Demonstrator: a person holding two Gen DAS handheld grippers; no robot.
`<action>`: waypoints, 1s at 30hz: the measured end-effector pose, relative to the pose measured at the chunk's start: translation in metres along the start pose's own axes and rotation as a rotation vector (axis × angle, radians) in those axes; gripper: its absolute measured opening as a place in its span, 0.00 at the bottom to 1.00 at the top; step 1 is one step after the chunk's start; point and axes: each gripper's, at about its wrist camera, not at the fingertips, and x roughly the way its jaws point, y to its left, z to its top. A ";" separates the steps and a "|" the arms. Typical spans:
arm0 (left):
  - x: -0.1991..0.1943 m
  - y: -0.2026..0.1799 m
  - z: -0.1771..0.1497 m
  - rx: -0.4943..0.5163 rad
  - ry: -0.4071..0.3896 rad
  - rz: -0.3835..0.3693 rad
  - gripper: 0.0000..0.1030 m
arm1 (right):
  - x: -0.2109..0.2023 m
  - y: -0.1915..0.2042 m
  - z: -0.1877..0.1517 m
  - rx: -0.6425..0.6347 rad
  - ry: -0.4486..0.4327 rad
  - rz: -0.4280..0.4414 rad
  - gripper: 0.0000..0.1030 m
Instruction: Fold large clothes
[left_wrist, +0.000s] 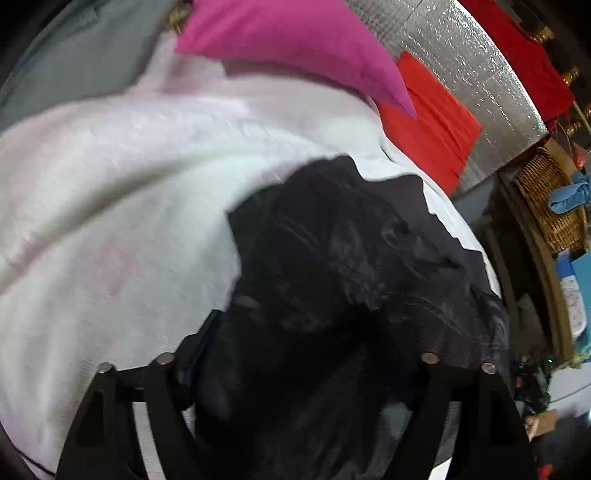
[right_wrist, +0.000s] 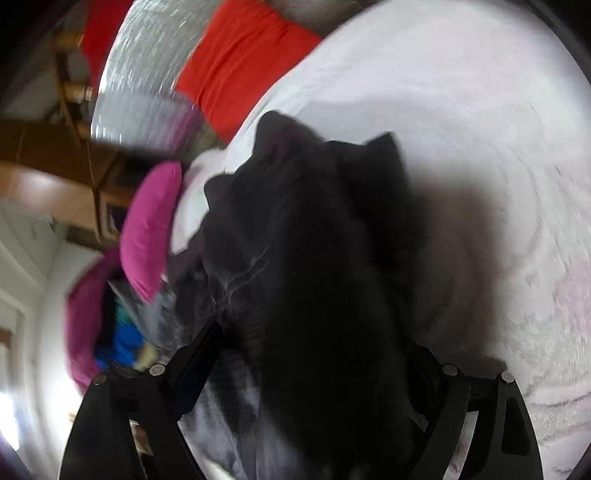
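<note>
A large black garment (left_wrist: 351, 258) hangs bunched over the white fleecy bed cover (left_wrist: 110, 206). My left gripper (left_wrist: 295, 332) is shut on the black garment, whose cloth fills the space between the fingers and hides their tips. In the right wrist view the same black garment (right_wrist: 314, 258) drapes forward from my right gripper (right_wrist: 314, 350), which is also shut on it. The white cover (right_wrist: 480, 147) lies beneath. This view is blurred by motion.
A pink pillow (left_wrist: 295, 48) and red cloth (left_wrist: 432, 122) lie at the far side on the bed, by a silver foil mat (left_wrist: 472, 74). A wicker basket (left_wrist: 546, 199) stands at right. The right wrist view shows the pink pillow (right_wrist: 151, 225) and red cloth (right_wrist: 240, 62).
</note>
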 end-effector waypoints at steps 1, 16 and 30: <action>0.004 0.001 -0.001 -0.021 0.018 -0.022 0.80 | 0.002 0.003 -0.001 -0.010 -0.008 -0.016 0.88; -0.027 -0.010 -0.013 -0.132 -0.062 -0.156 0.23 | -0.041 0.029 -0.028 -0.031 -0.188 -0.073 0.27; -0.059 0.007 -0.058 -0.046 0.059 -0.054 0.34 | -0.067 0.027 -0.073 0.005 -0.142 -0.071 0.32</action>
